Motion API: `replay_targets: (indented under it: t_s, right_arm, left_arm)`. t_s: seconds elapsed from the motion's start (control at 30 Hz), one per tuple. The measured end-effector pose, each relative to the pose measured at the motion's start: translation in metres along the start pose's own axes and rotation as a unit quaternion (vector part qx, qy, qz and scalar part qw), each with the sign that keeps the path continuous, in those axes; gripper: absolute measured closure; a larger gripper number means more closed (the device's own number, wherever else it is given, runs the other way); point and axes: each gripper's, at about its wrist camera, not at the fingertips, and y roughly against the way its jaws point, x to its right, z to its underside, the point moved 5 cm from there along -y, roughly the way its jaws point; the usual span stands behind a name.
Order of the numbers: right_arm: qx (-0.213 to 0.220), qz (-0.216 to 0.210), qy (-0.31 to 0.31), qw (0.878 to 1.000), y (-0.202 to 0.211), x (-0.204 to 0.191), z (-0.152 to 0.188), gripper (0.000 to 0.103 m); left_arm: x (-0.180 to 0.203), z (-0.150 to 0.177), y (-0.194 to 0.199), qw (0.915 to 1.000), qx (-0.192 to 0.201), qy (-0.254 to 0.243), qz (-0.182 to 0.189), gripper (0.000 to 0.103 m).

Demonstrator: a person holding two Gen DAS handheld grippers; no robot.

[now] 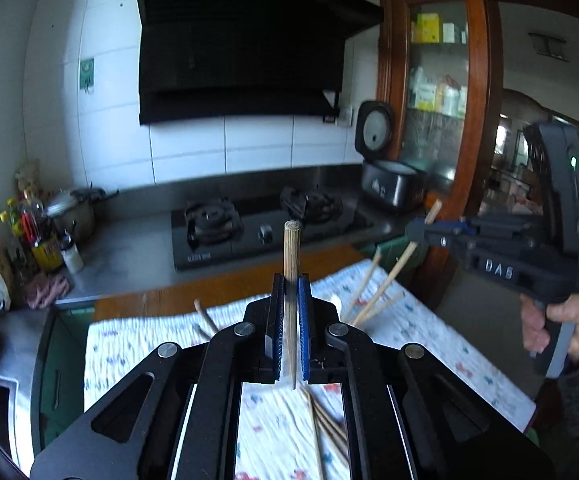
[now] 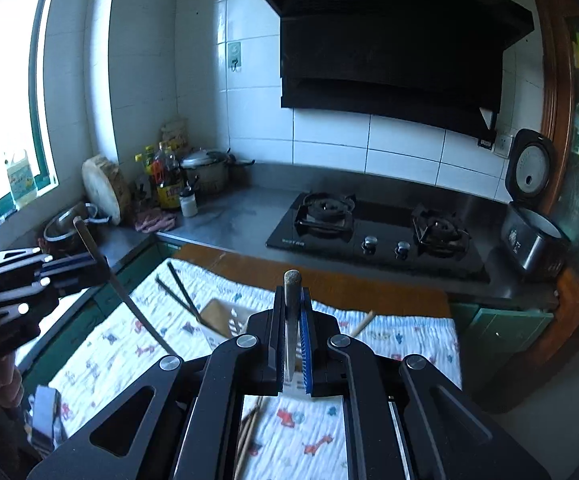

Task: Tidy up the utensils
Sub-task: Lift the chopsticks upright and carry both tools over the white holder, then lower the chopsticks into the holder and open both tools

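My left gripper [image 1: 291, 280] is shut on one wooden chopstick [image 1: 291, 252], held upright above the patterned cloth [image 1: 137, 344]. My right gripper [image 2: 291, 294] is shut on another chopstick [image 2: 291, 280], also upright. Each gripper shows in the other's view: the right one [image 1: 425, 232] holds its chopstick [image 1: 399, 262] slanted, the left one [image 2: 89, 264] holds its chopstick [image 2: 129, 300] slanted. Several loose chopsticks [image 1: 329, 424] lie on the cloth below me, and more [image 1: 365, 304] lean near a white holder [image 2: 225, 320].
A gas hob [image 2: 377, 236] sits on the steel counter [image 2: 225, 216] behind the cloth. A rice cooker [image 2: 529, 240] stands at the right. A pot [image 2: 205, 172], bottles [image 2: 167, 184] and a round wooden board [image 2: 101, 188] crowd the left corner. A range hood [image 2: 389, 48] hangs above.
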Motion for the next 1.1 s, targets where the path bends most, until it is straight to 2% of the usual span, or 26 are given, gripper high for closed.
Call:
replay_targets:
  t_s: [0.17,0.23,0.33,0.7,1.1]
  right_arm:
    - [0.011,0.008,-0.019,1.0,-0.015,0.01,-0.015,0.096]
    - [0.008,0.006,-0.026,1.0,-0.025,0.012,-0.016,0.096]
    - [0.003,0.007,-0.029,1.0,-0.04,0.014,-0.012,0.096]
    - [-0.042,0.001,-0.026,0.999,-0.084,0.015,0.024,0.096]
    - [-0.074,0.008,-0.035,0.997,-0.106,0.018,0.05,0.096]
  left_arm:
    - [-0.011,-0.028,-0.019,0.9993,0.021,0.006,-0.03,0.097]
    - [-0.018,-0.032,-0.029,0.9982,0.025,0.011,-0.054,0.097]
    - [-0.029,-0.03,-0.047,0.9977,0.018,0.03,-0.057,0.097]
    - [-0.059,0.016,-0.098,0.9949,-0.045,0.065,-0.063,0.097]
    - [-0.063,0.047,-0.115,0.992,-0.088,0.061,-0.066,0.096]
